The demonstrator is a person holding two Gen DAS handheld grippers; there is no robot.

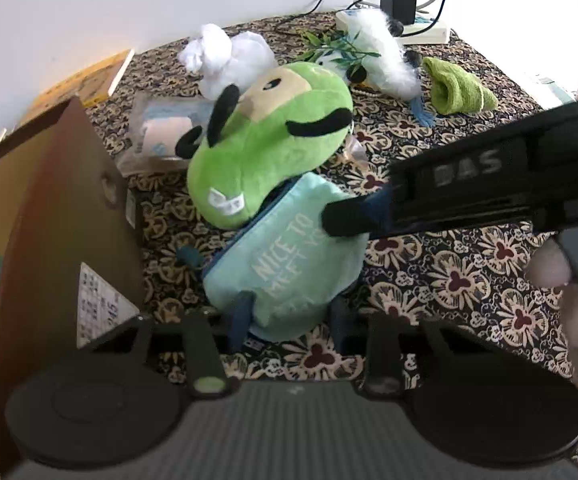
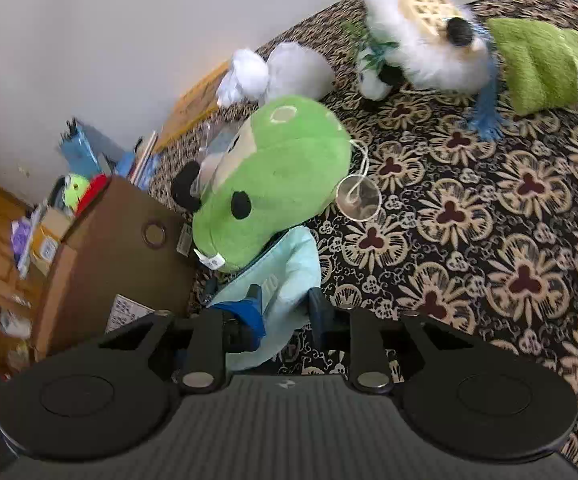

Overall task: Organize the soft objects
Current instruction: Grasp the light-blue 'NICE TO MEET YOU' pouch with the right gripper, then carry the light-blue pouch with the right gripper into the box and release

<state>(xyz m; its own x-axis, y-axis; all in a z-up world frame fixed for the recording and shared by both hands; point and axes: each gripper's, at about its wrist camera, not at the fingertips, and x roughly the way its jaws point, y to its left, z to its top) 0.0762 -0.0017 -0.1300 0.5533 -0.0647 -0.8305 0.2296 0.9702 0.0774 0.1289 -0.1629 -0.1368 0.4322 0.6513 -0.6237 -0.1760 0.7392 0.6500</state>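
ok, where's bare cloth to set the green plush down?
Free: patterned cloth right of the green plush, in front of the green towel. Crowded: back edge with white fluffy toys, and left against the cardboard box.

Right gripper (image 2: 287, 320) around green plush (image 2: 273, 184)

Cardboard box (image 1: 57, 216) close left of plush (image 1: 273, 184); open patterned cloth (image 1: 449, 280) right.

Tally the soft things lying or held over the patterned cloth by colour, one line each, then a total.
Green: 2, the green plush toy gripped by the right tongs, and the green towel.
White: 2, the white fluffy toy and the white stuffing clump.
Total: 4.
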